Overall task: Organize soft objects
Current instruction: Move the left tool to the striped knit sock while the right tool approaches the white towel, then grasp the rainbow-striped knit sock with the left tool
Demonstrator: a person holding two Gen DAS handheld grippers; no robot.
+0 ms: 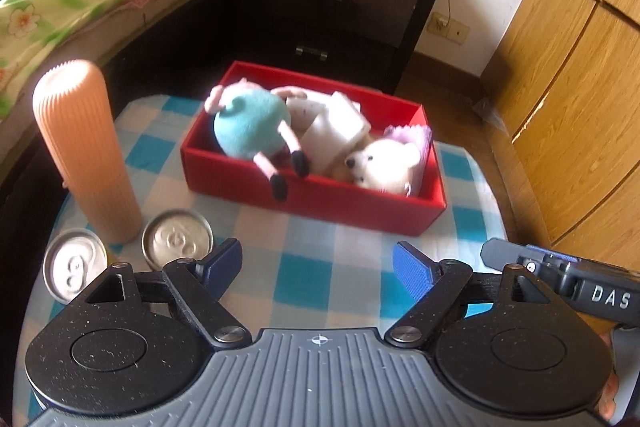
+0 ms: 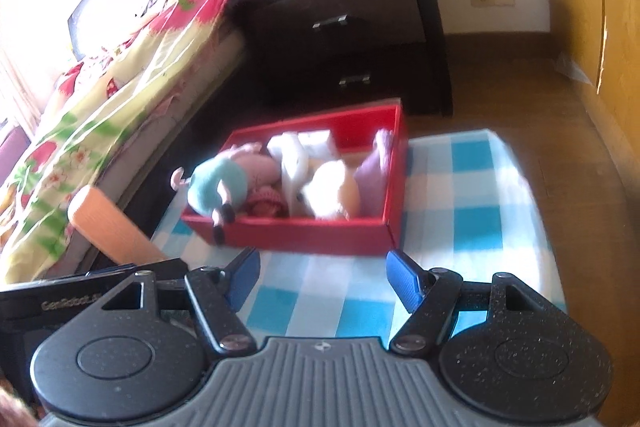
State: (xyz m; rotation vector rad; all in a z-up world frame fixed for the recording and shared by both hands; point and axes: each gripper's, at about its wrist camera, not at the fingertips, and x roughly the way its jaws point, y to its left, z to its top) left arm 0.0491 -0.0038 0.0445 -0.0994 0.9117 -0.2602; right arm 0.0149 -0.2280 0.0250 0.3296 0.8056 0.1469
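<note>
Here the left gripper (image 1: 318, 269) and right gripper (image 2: 322, 279) both stand apart, empty, above the checked cloth (image 1: 308, 267). Soft toys (image 1: 256, 127) fill the red box (image 1: 320, 203) at 12 o'clock.

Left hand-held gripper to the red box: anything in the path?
Nothing visible. Bare checked cloth lies between the open left hand-held gripper and the red box. The orange ribbed cylinder and two cans stand off to its left, out of the line.
</note>
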